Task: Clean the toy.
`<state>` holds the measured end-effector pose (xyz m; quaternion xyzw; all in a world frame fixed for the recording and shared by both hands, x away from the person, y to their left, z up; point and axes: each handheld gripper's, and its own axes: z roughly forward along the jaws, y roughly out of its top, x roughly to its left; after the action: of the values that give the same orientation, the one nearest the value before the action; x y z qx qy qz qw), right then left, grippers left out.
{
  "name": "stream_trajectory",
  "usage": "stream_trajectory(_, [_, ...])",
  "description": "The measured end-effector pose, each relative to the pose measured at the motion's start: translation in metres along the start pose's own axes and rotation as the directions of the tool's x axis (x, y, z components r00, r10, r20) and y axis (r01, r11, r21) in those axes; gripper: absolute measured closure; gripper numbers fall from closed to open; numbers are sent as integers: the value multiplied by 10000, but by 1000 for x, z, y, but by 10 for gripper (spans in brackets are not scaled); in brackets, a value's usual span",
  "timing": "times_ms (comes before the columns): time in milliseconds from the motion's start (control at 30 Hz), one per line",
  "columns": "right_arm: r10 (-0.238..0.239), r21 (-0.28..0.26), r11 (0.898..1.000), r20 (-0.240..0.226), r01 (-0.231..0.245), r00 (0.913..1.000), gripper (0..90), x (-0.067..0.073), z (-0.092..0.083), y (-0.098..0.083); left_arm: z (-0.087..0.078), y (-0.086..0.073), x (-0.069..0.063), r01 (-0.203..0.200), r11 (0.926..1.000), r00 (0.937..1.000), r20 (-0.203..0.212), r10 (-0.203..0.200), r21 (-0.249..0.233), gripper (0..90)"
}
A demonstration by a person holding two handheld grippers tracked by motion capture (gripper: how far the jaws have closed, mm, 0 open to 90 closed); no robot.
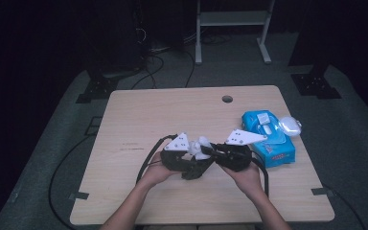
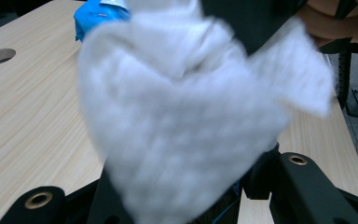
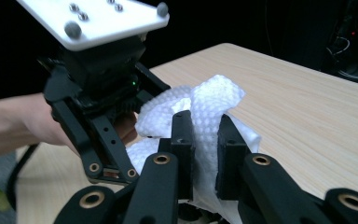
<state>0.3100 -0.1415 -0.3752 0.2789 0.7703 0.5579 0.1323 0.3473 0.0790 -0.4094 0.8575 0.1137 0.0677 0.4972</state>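
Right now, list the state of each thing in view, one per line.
White wipe: crumpled, held off the table between both tools.
Right tool: shut on the wipe.
Left tool: shut on the wipe.
Blue wipes pack: lying flat on the table, lid closed.

Table [image 1: 139, 120]: light wood, and my whole working surface; bare across its left and far parts.
Cable hole [image 1: 227, 99]: a round opening near the far edge of my table, right of the middle.
Wipes pack [image 1: 270, 139]: bright blue, lying flat at my right, close to the table's right edge; I see a white flap on its top.
Clear case [image 1: 290, 125]: a small rounded see-through thing just beside the pack's far right corner; what is in it I cannot tell.
Frame [image 1: 232, 28]: pale metal legs and a crossbar on the floor beyond my table.
Floor cables [image 1: 153, 67]: dark, trailing past the far left.
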Motion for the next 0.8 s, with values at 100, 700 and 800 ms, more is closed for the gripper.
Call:
stream_trajectory(100, [36,59,10000,113,-36,9999,803,-4,-1,-3,-1,-2,1,-1,9999,10000,-40,1,166,583])
stream_trajectory(700, [499,254,9983,688,-518,9964,802,-20,-12,-17,-1,-2,4,48,9999,10000,-41,-48,109,583])
stream_trajectory(800, [395,181,9990,658,-408,9971,802,-16,-12,-14,0,0,3,-17,9999,10000,-48,17,120,583])
